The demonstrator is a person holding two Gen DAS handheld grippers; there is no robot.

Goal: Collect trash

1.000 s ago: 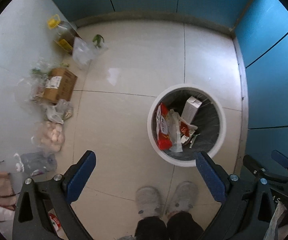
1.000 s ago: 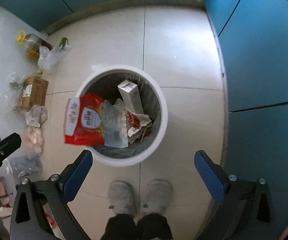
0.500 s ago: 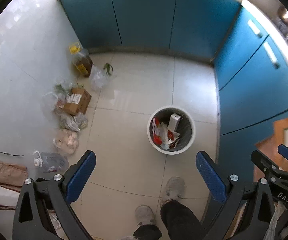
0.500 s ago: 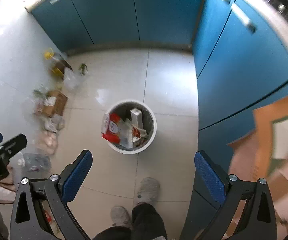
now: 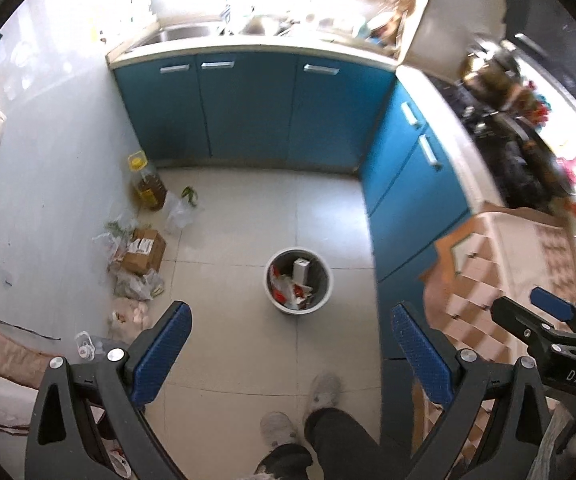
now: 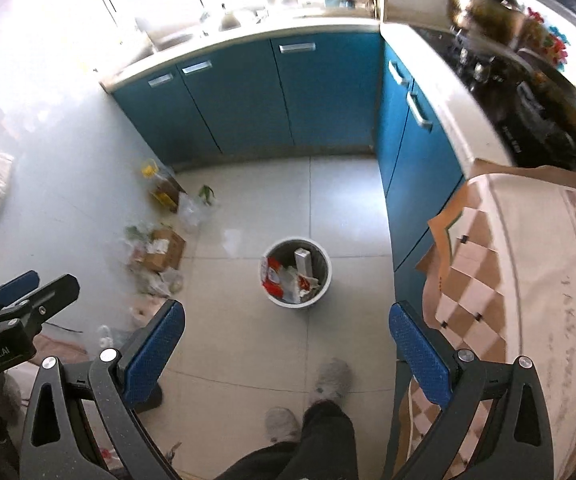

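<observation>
A round white trash bin (image 5: 320, 304) stands on the tiled floor far below, also in the right wrist view (image 6: 326, 280). It holds a red snack bag (image 6: 273, 276), a white carton (image 6: 303, 261) and other wrappers. My left gripper (image 5: 288, 344) is open and empty, high above the floor. My right gripper (image 6: 286, 340) is open and empty at about the same height. Each gripper shows at the edge of the other's view.
Blue kitchen cabinets (image 5: 248, 112) line the back and right. A cardboard box (image 5: 144, 250), plastic bags and an oil bottle (image 5: 148, 188) lie along the left wall. A table with a checked cloth (image 6: 528, 272) is at right. The person's feet (image 5: 320, 396) stand below.
Both grippers rose far up and away from the bin, which now looks small. The red snack bag, falling from the right gripper a second ago, now lies in the bin.
</observation>
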